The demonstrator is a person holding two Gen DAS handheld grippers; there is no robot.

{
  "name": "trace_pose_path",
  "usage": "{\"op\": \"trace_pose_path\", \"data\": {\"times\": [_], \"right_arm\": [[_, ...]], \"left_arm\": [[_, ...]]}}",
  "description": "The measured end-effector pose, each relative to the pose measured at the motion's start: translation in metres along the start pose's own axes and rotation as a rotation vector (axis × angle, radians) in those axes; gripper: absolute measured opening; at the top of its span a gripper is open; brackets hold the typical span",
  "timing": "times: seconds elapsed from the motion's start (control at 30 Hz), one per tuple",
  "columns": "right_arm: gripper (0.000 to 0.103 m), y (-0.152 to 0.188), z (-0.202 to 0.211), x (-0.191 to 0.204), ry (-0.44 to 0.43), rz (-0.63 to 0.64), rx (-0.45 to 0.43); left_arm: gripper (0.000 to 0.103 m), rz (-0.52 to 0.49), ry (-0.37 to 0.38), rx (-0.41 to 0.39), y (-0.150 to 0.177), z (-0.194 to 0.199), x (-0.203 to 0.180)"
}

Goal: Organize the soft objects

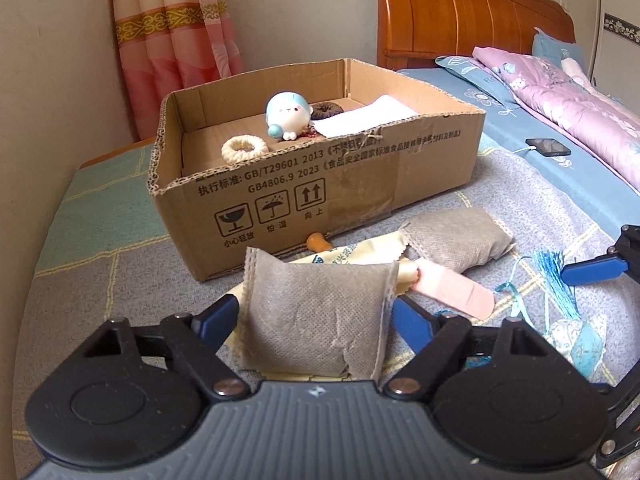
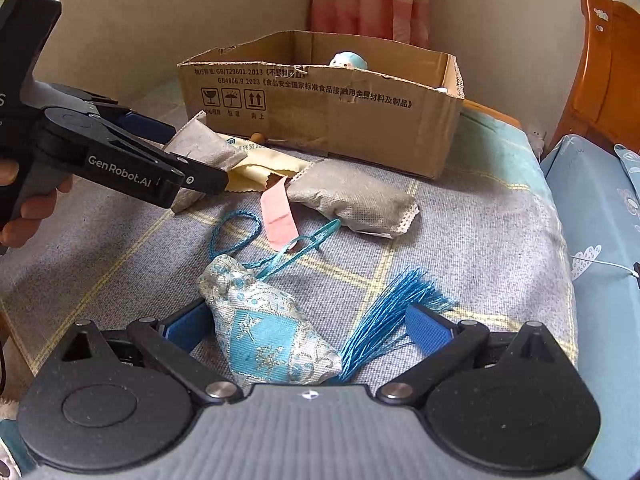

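My left gripper sits low over the bed with a grey fabric sachet between its blue pads, which touch both of its side edges. From the right wrist view the same gripper clasps that sachet, a hand behind it. My right gripper stands open around a blue brocade sachet with a blue tassel; its right pad is clear of the fabric. A second grey sachet, a pink strip and a yellow cloth lie before the cardboard box.
Inside the box are a blue-white plush toy, a cream scrunchie, a dark scrunchie and a white cloth. A phone and a purple quilt lie to the right, the wooden headboard behind.
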State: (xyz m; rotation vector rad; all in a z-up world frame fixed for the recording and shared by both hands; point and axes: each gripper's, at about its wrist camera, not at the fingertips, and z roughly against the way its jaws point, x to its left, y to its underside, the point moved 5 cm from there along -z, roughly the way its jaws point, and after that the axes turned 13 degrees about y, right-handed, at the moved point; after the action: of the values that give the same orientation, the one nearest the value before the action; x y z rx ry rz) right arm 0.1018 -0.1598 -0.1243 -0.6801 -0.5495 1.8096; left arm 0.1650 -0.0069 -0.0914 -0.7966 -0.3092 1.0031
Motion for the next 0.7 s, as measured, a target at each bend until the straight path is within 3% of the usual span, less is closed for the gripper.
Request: {"op": "trace_pose_path", "data": {"times": [0.17,0.37,0.5,0.6,0.67,0.7], "right_arm": [[0.103,0.000,0.000,0.001,0.001,-0.001,-0.006],[0.103,-0.001,0.000,0.001,0.001,-0.002,-0.007],[0.103,0.000,0.000,0.001,0.001,-0.002,-0.008],[0.103,-0.001,0.000,0.001,0.001,-0.003,-0.009],[0.103,-0.001,0.000,0.001,0.002,-0.004,-0.010],[0.103,-0.001,0.000,0.001,0.002,-0.004,-0.010]], "left_arm": [[0.062,-0.021,0.004,0.003,0.000,-0.002,-0.004],[0.050,-0.026,0.001,0.004,-0.001,0.006,-0.009],[0.050,-0.017,0.007,0.026,0.003,0.022,-0.011],[0.059,-0.030,0.046,0.050,0.009,0.038,-0.016],[0.079,-0.032,0.057,0.070,0.013,0.043,-0.018],[0.082,-0.034,0.053,0.073,0.016,0.043,-0.019]]}}
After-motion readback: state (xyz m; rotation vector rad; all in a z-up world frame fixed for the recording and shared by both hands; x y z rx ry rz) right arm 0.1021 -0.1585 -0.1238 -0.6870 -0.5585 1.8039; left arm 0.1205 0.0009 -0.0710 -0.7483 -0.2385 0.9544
